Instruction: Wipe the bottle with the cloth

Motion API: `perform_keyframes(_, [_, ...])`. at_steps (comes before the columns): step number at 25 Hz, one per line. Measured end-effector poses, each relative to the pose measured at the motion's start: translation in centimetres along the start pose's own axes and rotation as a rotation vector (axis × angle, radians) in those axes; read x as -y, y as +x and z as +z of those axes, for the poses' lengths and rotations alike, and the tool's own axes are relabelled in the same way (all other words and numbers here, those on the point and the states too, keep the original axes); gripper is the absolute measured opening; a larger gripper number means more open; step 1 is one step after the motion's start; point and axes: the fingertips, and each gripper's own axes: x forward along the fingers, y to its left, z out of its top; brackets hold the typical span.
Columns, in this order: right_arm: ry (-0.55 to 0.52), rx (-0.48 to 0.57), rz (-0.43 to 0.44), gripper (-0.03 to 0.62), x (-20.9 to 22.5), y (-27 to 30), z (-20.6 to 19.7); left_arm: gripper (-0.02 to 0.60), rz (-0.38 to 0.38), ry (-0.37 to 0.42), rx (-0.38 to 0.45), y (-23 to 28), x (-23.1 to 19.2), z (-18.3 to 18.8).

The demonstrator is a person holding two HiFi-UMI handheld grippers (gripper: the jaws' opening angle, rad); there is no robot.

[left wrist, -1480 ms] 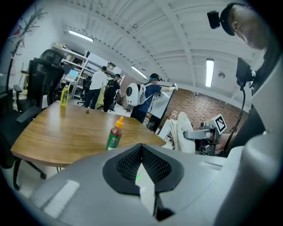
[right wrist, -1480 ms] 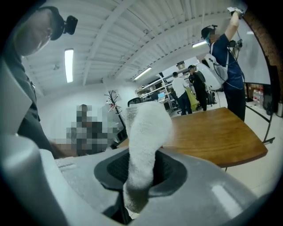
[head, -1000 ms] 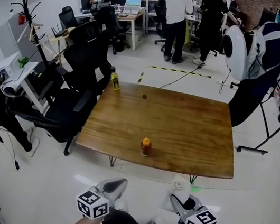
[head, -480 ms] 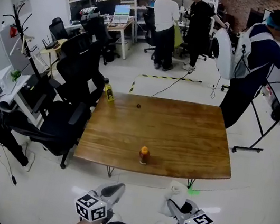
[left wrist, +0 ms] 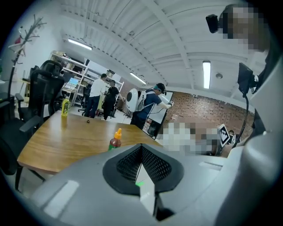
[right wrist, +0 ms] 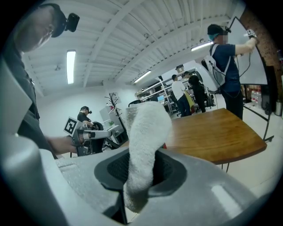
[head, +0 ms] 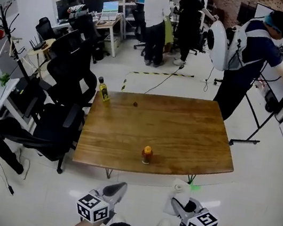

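Across the middle of the head view: a broad rectangular brown wooden table (head: 181, 133), with only a few small things on it.

Both grippers are low at 6 o'clock, off the table's near edge and well apart from the bottle.
- The left grey two-jaw gripper with marker cube (head: 113, 189) has its jaws pressed together with nothing between them. My guess is it is the free one, kept to steady the bottle.
- The right grey two-jaw gripper with marker cube (head: 181, 205) is clamped on a thick white fluffy cloth (right wrist: 143, 141). A fold of the cloth stands up out past the jaws. I judge it is held this way so the loose end meets the bottle first.

The small dark-red plastic bottle with an orange nozzle cap (head: 146, 154) is at the table's 6 o'clock edge, a touch towards 7.
- It stands upright with its long axis vertical and the cap pointing at the ceiling.
- It stands alone, so a sideways wipe could tip it if nothing braces it.

A yellow-labelled bottle (head: 102, 90) stands at the table's 10 o'clock corner. It seems no part of the job.

Wiping has not begun.
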Motion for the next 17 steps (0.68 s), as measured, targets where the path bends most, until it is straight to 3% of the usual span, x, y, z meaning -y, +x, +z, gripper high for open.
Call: perform_keyframes(17, [-0.024,-0.043,-0.011,0.074,-1.1,0.2,-0.8,0.017,-0.01,0.005,0.003,-1.0,-0.7,-0.4])
